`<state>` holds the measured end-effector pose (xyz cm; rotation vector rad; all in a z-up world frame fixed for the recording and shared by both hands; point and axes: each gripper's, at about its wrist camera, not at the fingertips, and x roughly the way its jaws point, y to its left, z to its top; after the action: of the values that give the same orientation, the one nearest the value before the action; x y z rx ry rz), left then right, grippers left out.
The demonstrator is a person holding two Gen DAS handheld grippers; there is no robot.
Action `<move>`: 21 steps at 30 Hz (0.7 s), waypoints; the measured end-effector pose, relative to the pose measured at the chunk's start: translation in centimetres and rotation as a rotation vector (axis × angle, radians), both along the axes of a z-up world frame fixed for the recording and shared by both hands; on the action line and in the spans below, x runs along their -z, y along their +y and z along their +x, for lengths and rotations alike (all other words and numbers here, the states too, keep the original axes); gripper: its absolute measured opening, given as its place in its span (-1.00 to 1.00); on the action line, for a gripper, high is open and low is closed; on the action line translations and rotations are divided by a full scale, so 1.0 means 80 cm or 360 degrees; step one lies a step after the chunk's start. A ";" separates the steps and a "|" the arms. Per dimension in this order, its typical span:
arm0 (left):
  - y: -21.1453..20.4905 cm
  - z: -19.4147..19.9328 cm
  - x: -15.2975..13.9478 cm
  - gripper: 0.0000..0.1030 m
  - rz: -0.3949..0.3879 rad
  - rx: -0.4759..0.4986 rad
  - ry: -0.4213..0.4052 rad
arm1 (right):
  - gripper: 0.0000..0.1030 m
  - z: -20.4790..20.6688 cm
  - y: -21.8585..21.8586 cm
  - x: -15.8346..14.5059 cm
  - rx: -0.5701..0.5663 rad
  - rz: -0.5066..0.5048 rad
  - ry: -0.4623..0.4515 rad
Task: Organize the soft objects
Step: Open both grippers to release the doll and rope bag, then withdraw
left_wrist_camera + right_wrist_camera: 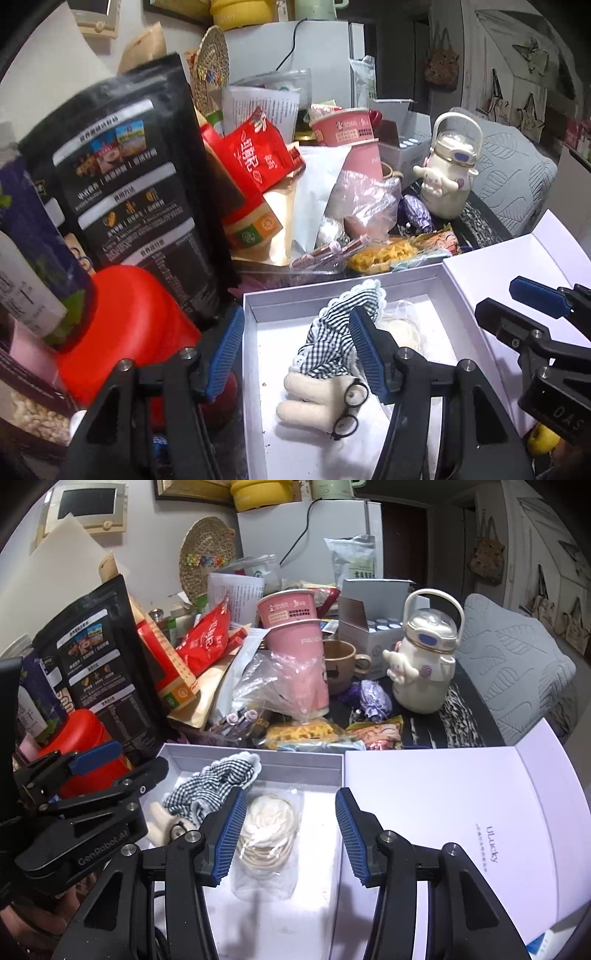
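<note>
A white open box (255, 332) (295, 762) lies in front. In it lies a cream plush rabbit with black glasses and a black-and-white checked dress (325, 350) (210, 790), and beside it a clear bag of cream hair ties (267, 830) (402, 328). My left gripper (295, 354) is open, its jaws straddling the box's left wall above the rabbit; it also shows in the right wrist view (122, 760). My right gripper (291, 834) is open above the box's right half, over the bag, holding nothing; it shows at the right of the left wrist view (517, 306).
The box's white lid (461, 812) lies open to the right. Behind the box stands clutter: a black pouch (133, 177), a red canister (129, 332), red packets (258, 151), pink paper cups (295, 653), snack bags (314, 734), a brown mug (340, 661) and a cream kettle-shaped bottle (424, 657).
</note>
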<state>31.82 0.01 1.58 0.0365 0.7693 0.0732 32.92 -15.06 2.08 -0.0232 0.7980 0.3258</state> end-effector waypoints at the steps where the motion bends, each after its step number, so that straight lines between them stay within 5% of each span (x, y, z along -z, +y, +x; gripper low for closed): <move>1: 0.000 -0.002 -0.004 0.14 0.0001 0.0000 -0.0011 | -0.03 -0.002 0.000 -0.002 0.0001 0.0001 -0.0004; 21: -0.002 -0.095 -0.115 0.14 -0.0001 -0.0012 -0.0312 | -0.03 -0.088 -0.006 -0.108 0.0012 0.0011 -0.0259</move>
<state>24.22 -0.12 10.80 0.0257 0.5732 0.0823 25.86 -15.55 10.71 -0.0398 0.6359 0.3151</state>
